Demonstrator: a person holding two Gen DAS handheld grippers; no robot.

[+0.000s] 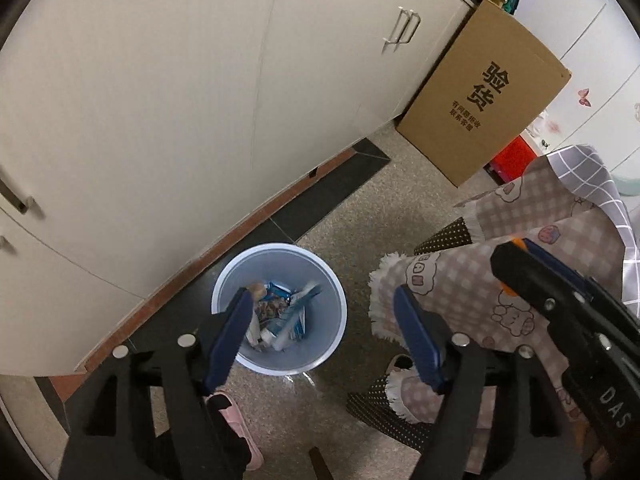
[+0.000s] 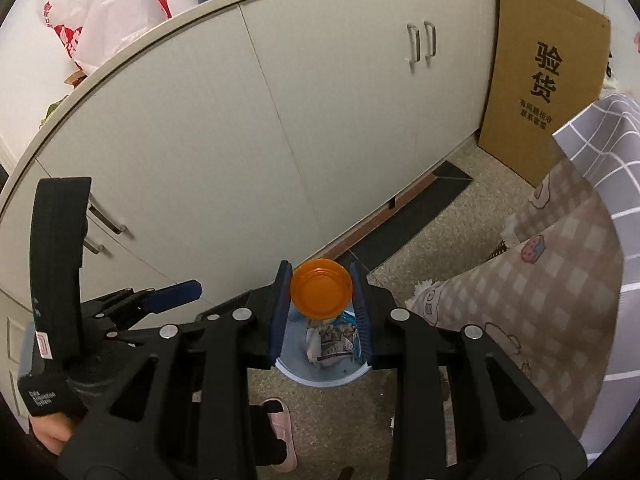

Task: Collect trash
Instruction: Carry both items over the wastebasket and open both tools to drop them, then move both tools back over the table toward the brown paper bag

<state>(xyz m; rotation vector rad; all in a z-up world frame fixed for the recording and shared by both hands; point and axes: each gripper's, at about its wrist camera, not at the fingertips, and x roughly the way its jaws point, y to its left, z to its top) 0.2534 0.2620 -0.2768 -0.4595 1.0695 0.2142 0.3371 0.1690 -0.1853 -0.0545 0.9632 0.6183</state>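
Bin [image 1: 338,320] at lower centre already holds wrappers. Left gripper [image 1: 324,310] spread, empty above it; right gripper [image 2: 322,290] clenches orange cup [image 2: 321,288], not yet dropped.

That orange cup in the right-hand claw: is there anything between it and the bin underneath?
Nothing. In the right wrist view the orange cup, clamped in the right gripper, hangs directly over the bin; only air separates them.

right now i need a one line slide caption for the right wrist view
Right gripper holds an orange cup above the blue trash bin beside white cabinets.
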